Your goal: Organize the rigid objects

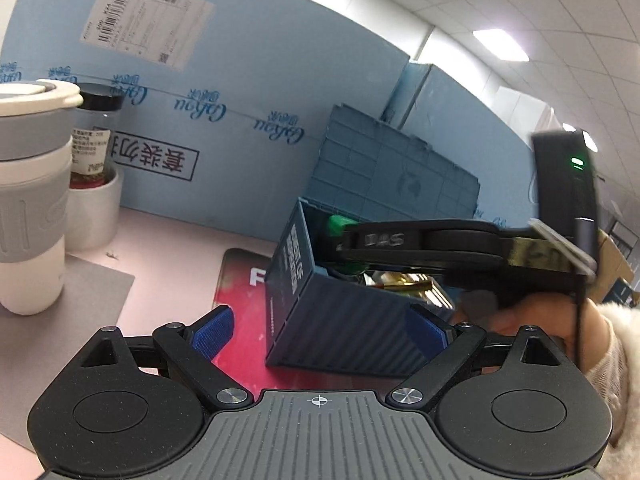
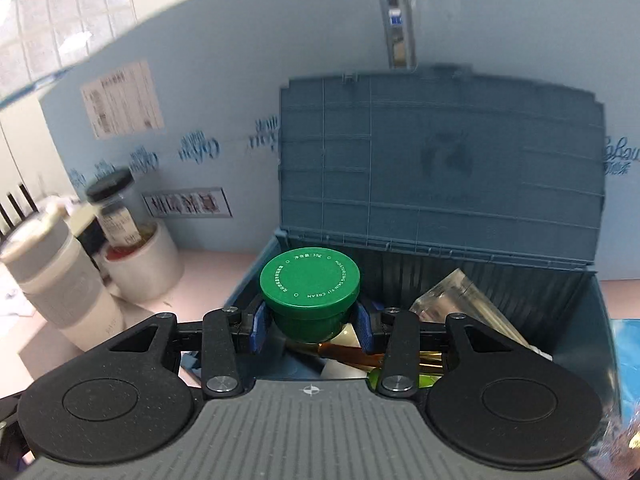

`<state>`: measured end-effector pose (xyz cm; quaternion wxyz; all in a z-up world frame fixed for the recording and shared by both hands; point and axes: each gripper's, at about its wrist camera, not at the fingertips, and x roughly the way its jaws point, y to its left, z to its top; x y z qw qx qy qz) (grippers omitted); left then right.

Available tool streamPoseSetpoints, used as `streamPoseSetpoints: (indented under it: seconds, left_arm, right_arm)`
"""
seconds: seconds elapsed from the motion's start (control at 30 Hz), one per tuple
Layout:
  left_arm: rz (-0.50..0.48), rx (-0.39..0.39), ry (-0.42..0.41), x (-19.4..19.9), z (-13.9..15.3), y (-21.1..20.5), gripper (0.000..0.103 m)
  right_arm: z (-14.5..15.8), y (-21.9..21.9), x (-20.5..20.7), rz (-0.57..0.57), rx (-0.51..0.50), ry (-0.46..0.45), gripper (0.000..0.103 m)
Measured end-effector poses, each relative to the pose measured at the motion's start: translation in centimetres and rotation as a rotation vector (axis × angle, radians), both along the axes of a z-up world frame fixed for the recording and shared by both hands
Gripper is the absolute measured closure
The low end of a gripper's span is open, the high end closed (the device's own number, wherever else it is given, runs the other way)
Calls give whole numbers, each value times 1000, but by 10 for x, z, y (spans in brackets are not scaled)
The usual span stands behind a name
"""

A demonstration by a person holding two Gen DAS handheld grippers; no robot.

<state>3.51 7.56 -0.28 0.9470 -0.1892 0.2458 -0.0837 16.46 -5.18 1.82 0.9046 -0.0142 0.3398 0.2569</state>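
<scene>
A dark blue container-shaped box [image 1: 340, 320] stands open on the desk, its ribbed lid [image 2: 440, 160] tilted back. My right gripper [image 2: 312, 328] is shut on a green cream jar [image 2: 310, 292] and holds it over the box's left end; the jar's green edge also shows in the left wrist view [image 1: 340, 224]. Inside the box lie gold-wrapped items [image 1: 404, 282] and a clear packet [image 2: 464, 296]. My left gripper [image 1: 318, 330] is open and empty, its blue pads [image 1: 212, 334] on either side of the box's near end.
A white and grey cup [image 1: 28, 200] and a black-lidded glass jar [image 1: 94, 140] in a white holder [image 2: 140, 268] stand at the left. A large light blue carton [image 1: 240, 100] walls the back. A red mat [image 1: 240, 280] lies under the box.
</scene>
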Motion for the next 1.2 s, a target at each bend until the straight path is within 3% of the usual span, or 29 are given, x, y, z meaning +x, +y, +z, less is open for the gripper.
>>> streamPoseSetpoints:
  seconds: [0.3,0.37,0.53,0.73,1.2]
  left_arm:
    - [-14,3,14,2,-2,-3,9]
    - [-14,1,20,4,-4,-3,9]
    - [-11,2,28,6,-6,-3,9]
    - [-12,2,26,6,-7,-3,9]
    - [-43,-38,-63,-3,4,-5,9]
  right_arm:
    - [-9,1,4,-4,-37,14,59]
    - [-8,-1,3,-7,-35,8,47]
    - [-4,-5,-1,3,-21,-5,39]
    - [9,-16,-17,14,15,-54,18]
    - [35,-53,-64,-44,85,-185,5]
